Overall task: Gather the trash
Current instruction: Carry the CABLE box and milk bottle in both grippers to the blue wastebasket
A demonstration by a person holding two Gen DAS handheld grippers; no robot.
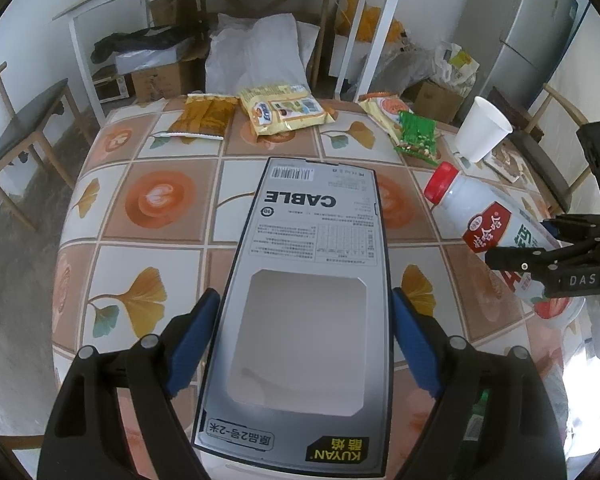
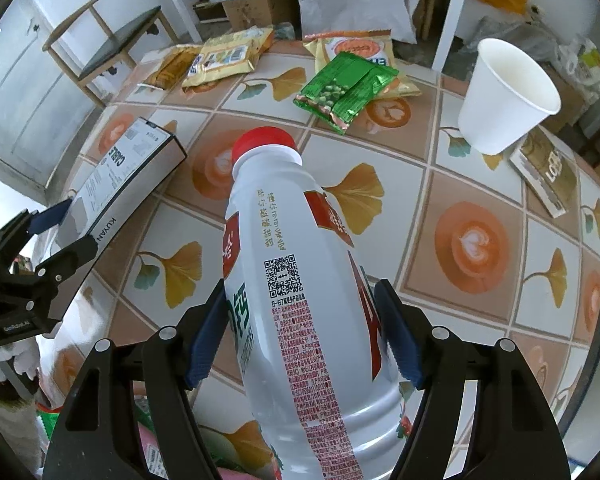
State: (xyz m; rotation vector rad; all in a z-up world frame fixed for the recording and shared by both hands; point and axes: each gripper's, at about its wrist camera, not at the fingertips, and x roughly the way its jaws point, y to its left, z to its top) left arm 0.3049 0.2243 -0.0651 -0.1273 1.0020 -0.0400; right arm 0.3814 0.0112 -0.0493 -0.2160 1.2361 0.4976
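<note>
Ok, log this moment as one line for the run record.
left claw: shut on cable box | right claw: shut on white bottle | still on table: snack packets, paper cup

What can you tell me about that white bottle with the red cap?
The white bottle looks like glossy plastic, with a red screw cap, shut. Its label carries red panels, green and gold Chinese writing, a QR code and a block of fine red print; ribs ring its base. It is held tilted above the table, cap pointing away from the camera. The right gripper is clamped across its lower body, a blue pad pressing each side. Nothing else touches it.
</note>
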